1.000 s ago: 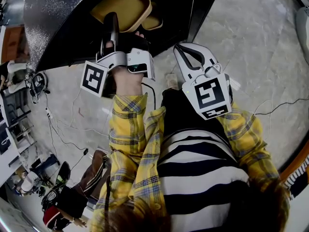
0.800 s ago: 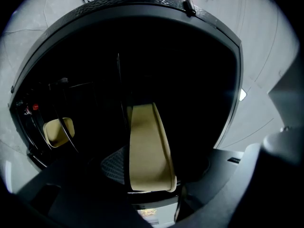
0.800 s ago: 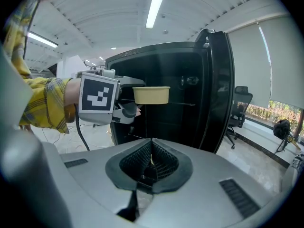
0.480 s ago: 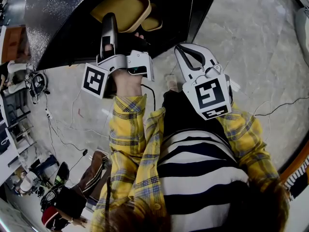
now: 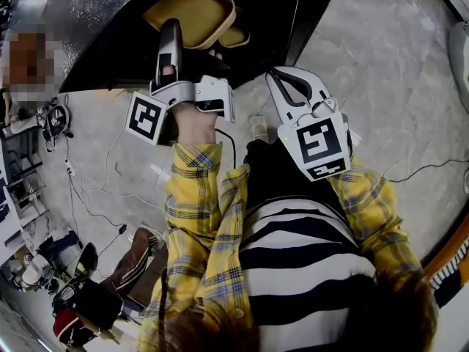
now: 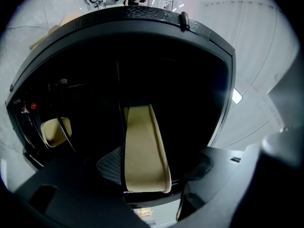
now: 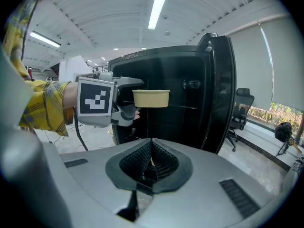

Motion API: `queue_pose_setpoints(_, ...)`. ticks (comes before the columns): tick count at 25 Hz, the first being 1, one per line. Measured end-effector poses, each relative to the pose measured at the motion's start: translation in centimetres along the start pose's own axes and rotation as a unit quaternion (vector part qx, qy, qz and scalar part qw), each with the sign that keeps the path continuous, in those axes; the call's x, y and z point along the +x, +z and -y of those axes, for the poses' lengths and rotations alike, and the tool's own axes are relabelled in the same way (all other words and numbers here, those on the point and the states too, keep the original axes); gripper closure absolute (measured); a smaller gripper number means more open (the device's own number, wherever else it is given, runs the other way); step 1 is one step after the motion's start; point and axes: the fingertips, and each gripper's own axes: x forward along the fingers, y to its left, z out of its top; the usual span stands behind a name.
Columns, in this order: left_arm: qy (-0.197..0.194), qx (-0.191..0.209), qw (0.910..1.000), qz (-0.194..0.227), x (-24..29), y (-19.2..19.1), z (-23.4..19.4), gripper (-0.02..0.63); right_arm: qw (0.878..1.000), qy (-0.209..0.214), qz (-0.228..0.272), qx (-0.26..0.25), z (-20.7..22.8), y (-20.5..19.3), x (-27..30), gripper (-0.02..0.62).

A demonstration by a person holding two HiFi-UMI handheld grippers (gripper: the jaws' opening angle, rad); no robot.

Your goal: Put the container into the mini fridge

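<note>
**Release of the container inside the mini fridge.** We see the tan container [image 6: 145, 146] within the open mini fridge [image 7: 161, 68]. It is level with an upper shelf and seems to rest near that shelf's front edge. The fridge door [image 7: 219, 89] is swung wide to the right.

The left claw [image 6: 156, 165] reaches in almost level. Its jaws have just been opening and now stand wide, with the container between them. The right-hand pad is clear of the container wall. The other pad lies close beside it, and we judge that neither pad presses, so the shelf and not the claw appears to bear the load.

The left hand [image 5: 192, 119] is extended from a yellow plaid sleeve, carrying the claw straight into the opening, a pose that suits a straight pull-back.

The right claw [image 7: 151, 163] has its jaws closed together on nothing. It is held back outside the fridge and tilted somewhat downward, over the floor [image 5: 381, 64], where it leaves the doorway free.
</note>
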Motion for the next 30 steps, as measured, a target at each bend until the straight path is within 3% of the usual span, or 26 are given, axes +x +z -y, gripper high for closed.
queue_pose_setpoints(11, 0.001, -0.005, 0.9998, -0.018, 0.4, -0.4, -0.7, 0.275, 1.0, 0.002, 0.001, -0.004, -0.2, 0.3, 0.1, 0.568)
queue_pose_setpoints(24, 0.01, -0.003, 0.9998, -0.014, -3.5, 0.0, -1.4, 0.275, 1.0, 0.011, 0.008, -0.016, -1.6, 0.8, 0.2, 0.566)
queue_pose_setpoints(30, 0.012, 0.029, 0.9994, -0.013, -5.5, 0.7, -1.4, 0.275, 0.999, 0.02, 0.009, -0.024, -2.5, 0.9, 0.6, 0.566)
